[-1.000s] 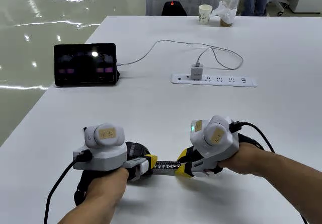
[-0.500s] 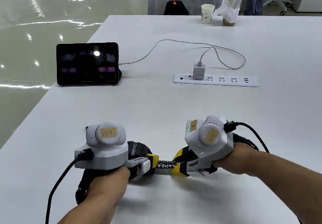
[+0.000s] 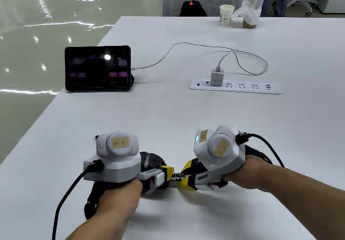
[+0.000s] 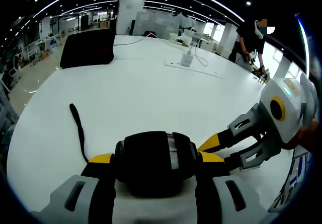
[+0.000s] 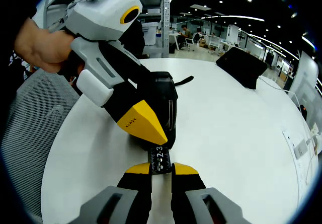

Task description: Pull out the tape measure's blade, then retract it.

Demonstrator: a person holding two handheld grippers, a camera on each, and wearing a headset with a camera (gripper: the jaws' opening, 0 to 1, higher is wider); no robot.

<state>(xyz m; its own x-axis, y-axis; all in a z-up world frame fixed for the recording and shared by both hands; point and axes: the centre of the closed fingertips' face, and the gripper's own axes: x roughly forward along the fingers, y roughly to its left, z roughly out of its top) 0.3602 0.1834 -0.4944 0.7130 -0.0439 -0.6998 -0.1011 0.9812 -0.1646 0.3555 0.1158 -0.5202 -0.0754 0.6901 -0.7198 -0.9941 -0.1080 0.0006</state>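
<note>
**Both grippers closed, a short length of blade out between them**

Your left gripper (image 3: 160, 175) is clamped around the black case of the tape measure (image 4: 153, 158), one yellow-tipped jaw on each side of it. The case sits low on the white tabletop (image 3: 161, 116), at the near edge in front of you. Its black strap (image 4: 76, 128) lies loose on the surface to one side.

Your right gripper (image 5: 161, 171) is closed on the blade (image 5: 159, 157), pinching it right at the tip. A short black stretch with white numerals shows between the jaws and the case. In the head view the two grippers face each other, tips nearly touching, with the exposed blade bridging the small gap between them.

Farther back on the tabletop a dark tablet (image 3: 98, 68) stands to the left. A white power strip (image 3: 237, 86) lies to the right with a charger (image 3: 217, 78) plugged into it. Two cups (image 3: 227, 14) stand at the far edge.
</note>
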